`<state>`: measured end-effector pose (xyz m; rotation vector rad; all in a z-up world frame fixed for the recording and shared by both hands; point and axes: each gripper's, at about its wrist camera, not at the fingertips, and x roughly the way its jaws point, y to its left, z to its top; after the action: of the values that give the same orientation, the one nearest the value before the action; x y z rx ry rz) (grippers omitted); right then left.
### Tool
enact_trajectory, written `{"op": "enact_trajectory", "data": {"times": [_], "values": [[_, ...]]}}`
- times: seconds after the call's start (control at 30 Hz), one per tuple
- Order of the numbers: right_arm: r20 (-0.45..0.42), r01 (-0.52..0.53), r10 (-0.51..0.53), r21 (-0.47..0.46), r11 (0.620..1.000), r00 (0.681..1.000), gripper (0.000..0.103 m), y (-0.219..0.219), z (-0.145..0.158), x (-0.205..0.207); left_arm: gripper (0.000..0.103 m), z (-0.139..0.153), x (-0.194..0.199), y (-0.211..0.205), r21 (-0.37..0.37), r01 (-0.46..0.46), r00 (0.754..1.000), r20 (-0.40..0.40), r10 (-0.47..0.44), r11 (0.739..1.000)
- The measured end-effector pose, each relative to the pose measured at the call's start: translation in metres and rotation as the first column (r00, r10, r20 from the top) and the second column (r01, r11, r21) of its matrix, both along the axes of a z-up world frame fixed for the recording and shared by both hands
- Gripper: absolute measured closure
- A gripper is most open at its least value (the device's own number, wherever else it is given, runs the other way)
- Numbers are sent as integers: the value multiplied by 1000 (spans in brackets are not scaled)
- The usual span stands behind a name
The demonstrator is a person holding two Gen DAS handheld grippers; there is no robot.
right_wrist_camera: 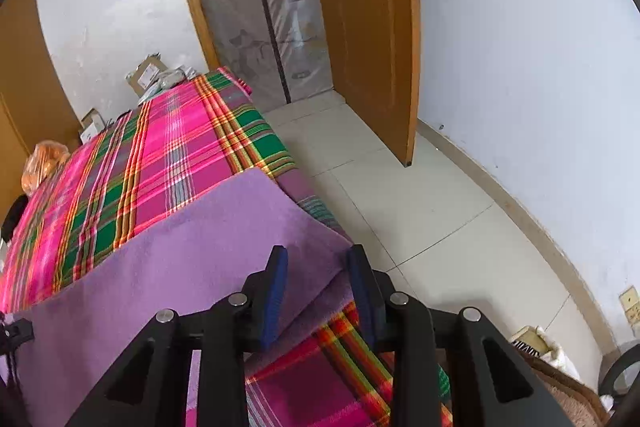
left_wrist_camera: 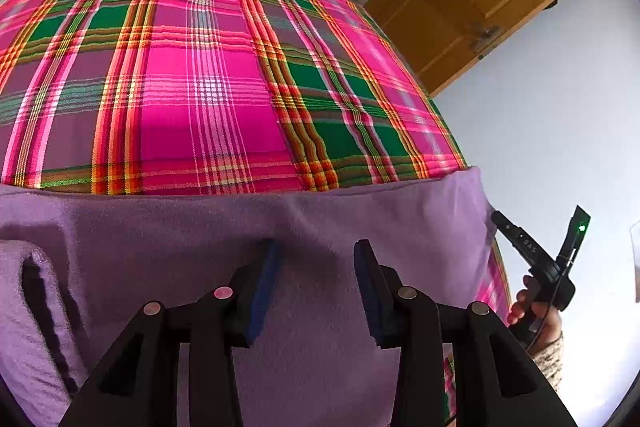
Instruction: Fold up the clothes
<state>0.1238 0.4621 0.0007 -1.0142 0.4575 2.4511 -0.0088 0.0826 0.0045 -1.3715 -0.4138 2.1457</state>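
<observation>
Purple fleece garment (left_wrist_camera: 312, 227) spread flat on the plaid bed cover (left_wrist_camera: 208, 75)

Left gripper (left_wrist_camera: 316, 291) hangs over the fleece, jaws spread, nothing pinched. Right gripper (right_wrist_camera: 318, 291) sits at the garment's corner (bed edge), jaws apart, fleece edge between them but not squeezed.

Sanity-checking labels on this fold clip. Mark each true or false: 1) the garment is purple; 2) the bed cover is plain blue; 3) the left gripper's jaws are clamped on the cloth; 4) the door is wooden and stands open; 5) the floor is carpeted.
1) True: the purple garment lies on the bed.
2) False: the bed cover is pink, green and orange plaid.
3) False: the left gripper has its jaws apart above the fabric, nothing pinched.
4) True: the wooden door is swung open.
5) False: the floor is pale tile.
</observation>
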Motion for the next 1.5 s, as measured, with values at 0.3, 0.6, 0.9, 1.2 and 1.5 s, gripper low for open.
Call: {"op": "enact_trajectory", "data": {"times": [0.3,0.6,0.9,1.2,1.5], "values": [[-35,-3,4,34,999,999,98,-1,13,6,62,0,-1,-1,11,-8,1000,20,8,1000],[37,37,-38,5,999,999,97,7,-1,3,62,0,-2,-1,11,-13,999,46,13,1000],[59,88,-90,22,996,994,82,7,0,9,62,-1,-2,-1,12,-17,999,46,16,1000],[-105,133,-159,-220,966,982,69,22,-5,49,62,-1,-1,0,-4,-12,999,31,12,1000],[-95,101,-130,-263,959,987,62,29,-12,39,62,0,2,3,-28,-12,1000,4,12,1000]]}}
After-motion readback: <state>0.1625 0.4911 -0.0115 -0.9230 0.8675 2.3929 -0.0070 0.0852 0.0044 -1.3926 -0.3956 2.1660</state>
